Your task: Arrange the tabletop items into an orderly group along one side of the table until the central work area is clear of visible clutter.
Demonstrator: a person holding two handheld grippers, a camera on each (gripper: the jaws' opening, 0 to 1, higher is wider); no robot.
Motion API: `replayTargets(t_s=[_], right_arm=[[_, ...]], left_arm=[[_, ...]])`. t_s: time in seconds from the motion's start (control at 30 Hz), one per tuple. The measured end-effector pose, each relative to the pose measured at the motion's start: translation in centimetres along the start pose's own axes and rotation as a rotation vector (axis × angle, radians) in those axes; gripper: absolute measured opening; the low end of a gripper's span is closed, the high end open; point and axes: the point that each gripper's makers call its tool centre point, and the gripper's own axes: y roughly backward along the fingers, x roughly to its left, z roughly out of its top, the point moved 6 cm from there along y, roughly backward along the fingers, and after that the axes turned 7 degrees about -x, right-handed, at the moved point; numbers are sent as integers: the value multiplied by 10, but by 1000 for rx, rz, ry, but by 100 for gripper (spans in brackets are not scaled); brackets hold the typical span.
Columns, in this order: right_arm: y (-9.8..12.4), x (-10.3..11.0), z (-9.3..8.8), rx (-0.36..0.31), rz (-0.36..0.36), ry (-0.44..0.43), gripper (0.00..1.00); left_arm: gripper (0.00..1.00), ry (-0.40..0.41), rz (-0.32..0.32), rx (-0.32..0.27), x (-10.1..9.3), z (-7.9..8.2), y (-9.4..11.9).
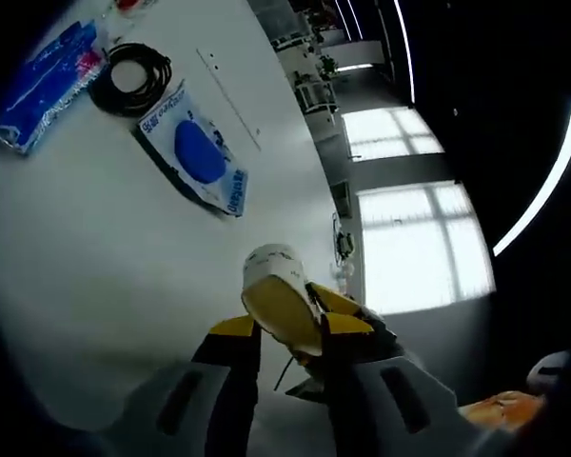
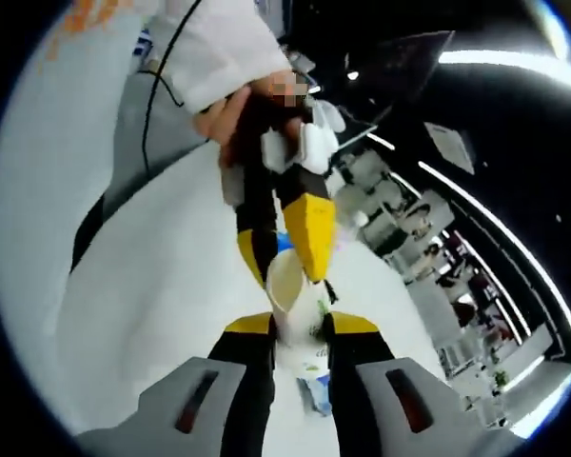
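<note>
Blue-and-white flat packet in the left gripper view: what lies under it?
A dark strip shows along one edge of the blue-and-white flat packet on the white table; shadow or object, unclear. The packet covers the rest.

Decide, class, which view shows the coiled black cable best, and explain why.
The left gripper view: the coiled black cable lies in plain sight on the white table, beside a blue packet. I cannot make it out in the right gripper view.

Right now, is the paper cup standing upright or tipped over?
Tipped: the paper cup is held off the table between both grippers, its mouth facing the right gripper view.
</note>
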Motion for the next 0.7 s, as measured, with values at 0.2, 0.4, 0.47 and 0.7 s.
replayTargets(t_s=[0.2,0.4,0.47,0.7], right_arm=[[15,7,-14,-6,-10,-115,17],[23,6,-24,-37,-55,-333,18],[24,7,-26,-41,-48,-342,18],[21,21,-23,-38,-12,-337,19]], left_arm=[[32,-189,16,9,-2,1,0],[34,-452,59,19,1,6,8],[36,-526,71,1,-1,6,9],[33,-481,61,8,-7,7,2]])
